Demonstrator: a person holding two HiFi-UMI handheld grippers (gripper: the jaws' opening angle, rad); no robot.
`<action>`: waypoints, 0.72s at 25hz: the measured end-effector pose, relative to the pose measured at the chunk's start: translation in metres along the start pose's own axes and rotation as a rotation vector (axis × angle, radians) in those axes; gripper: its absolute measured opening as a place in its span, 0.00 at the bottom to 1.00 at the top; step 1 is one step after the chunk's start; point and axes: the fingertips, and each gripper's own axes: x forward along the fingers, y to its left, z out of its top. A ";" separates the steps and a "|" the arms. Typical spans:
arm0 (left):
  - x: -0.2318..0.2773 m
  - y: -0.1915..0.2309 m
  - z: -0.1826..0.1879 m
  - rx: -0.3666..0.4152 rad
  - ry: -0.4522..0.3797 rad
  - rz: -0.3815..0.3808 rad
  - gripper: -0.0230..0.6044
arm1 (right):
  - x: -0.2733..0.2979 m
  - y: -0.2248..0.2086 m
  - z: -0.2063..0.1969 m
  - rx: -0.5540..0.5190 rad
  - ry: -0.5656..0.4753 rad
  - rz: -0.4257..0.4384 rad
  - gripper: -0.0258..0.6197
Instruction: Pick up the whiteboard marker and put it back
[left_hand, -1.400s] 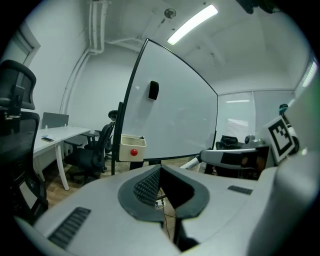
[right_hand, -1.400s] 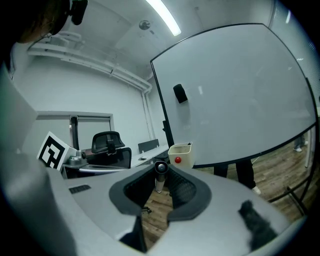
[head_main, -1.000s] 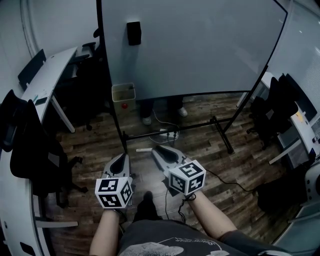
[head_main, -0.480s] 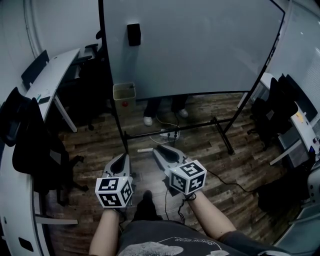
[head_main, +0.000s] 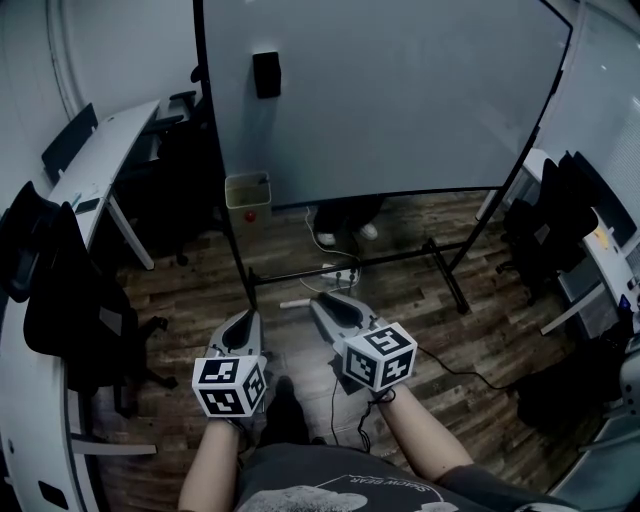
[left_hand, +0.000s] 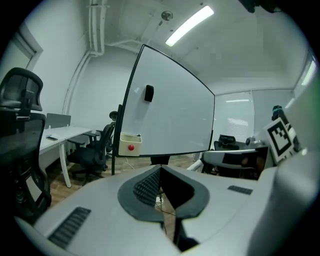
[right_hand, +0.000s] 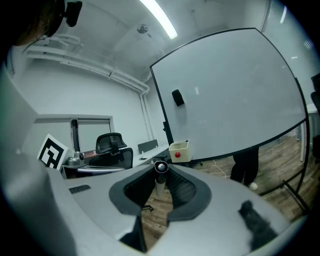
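The whiteboard marker (head_main: 294, 303), white with a dark cap, lies crosswise in my right gripper (head_main: 322, 300), whose jaws are shut on it; the white end sticks out to the left. In the right gripper view the marker (right_hand: 160, 176) stands between the pads with its round cap end facing the camera. My left gripper (head_main: 241, 318) hangs beside it, jaws shut and empty, as the left gripper view (left_hand: 160, 169) shows. Ahead stands the big whiteboard (head_main: 400, 90) with a cream tray box (head_main: 247, 189) at its lower left edge and a black eraser (head_main: 266, 74) stuck higher up.
The whiteboard's black stand bar (head_main: 340, 263) crosses the wooden floor just ahead. A person's legs and white shoes (head_main: 340, 232) show behind the board. A white desk (head_main: 95, 160) and dark chairs (head_main: 70, 290) fill the left; more chairs (head_main: 560, 210) stand right. A cable (head_main: 450, 362) trails on the floor.
The feet of the person behind the whiteboard have stepped to the right. Both grippers stay where they were, the marker still in the right one.
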 end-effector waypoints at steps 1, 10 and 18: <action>0.004 0.001 0.002 0.003 -0.003 -0.003 0.06 | 0.003 -0.003 0.003 0.000 -0.005 -0.003 0.17; 0.052 0.037 0.023 0.014 -0.011 -0.008 0.06 | 0.055 -0.031 0.029 -0.006 -0.031 -0.015 0.17; 0.105 0.070 0.053 0.013 -0.024 -0.005 0.06 | 0.110 -0.058 0.059 -0.014 -0.045 -0.001 0.17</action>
